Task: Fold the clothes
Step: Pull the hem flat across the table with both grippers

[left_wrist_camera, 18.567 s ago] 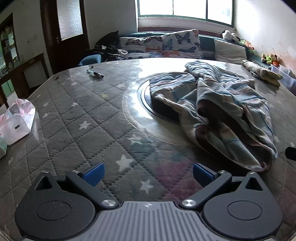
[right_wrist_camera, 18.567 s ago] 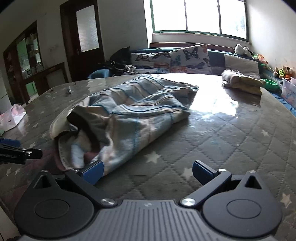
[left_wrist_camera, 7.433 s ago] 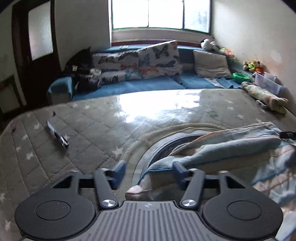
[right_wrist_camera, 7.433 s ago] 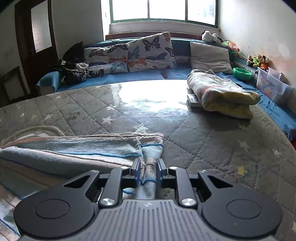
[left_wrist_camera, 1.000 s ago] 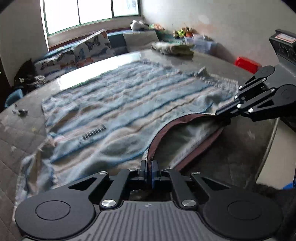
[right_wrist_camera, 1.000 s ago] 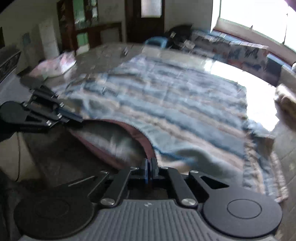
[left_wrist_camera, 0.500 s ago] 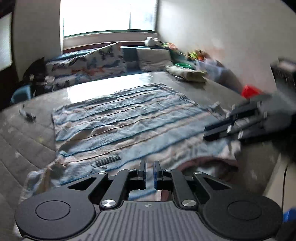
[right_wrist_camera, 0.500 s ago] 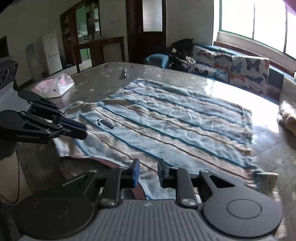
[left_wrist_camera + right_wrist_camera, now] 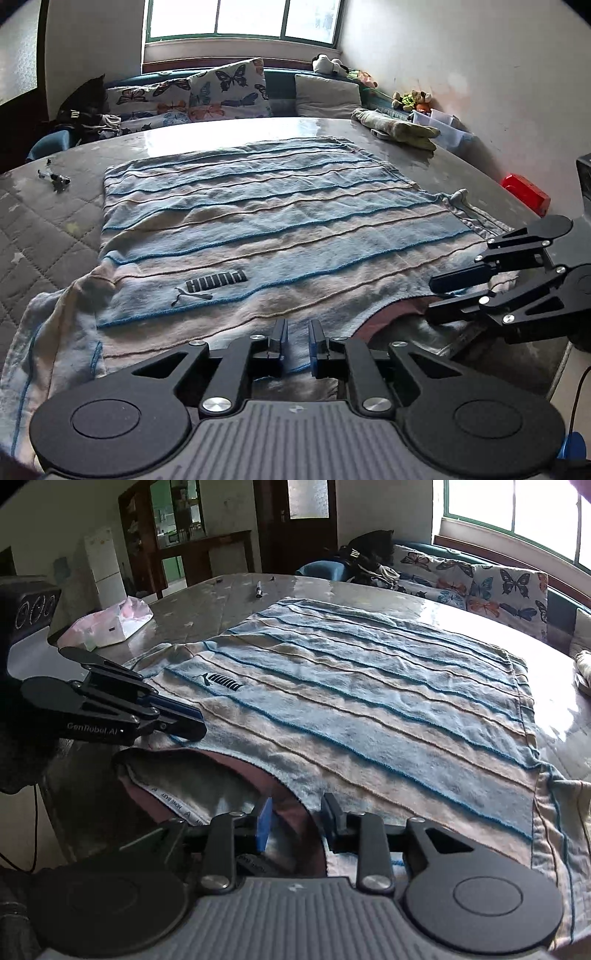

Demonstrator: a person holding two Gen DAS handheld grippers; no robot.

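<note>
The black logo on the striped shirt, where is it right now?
In the left wrist view the logo sits on the shirt left of centre, near the collar edge, just ahead of the left tool.

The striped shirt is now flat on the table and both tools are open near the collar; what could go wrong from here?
1. The striped shirt's collar end lies at the table edge, so a pull toward the person might slide it off.
2. The left tool and right tool are close together; they could collide when regrasping.
3. The left sleeve is bunched, so folding now may trap wrinkles.
</note>
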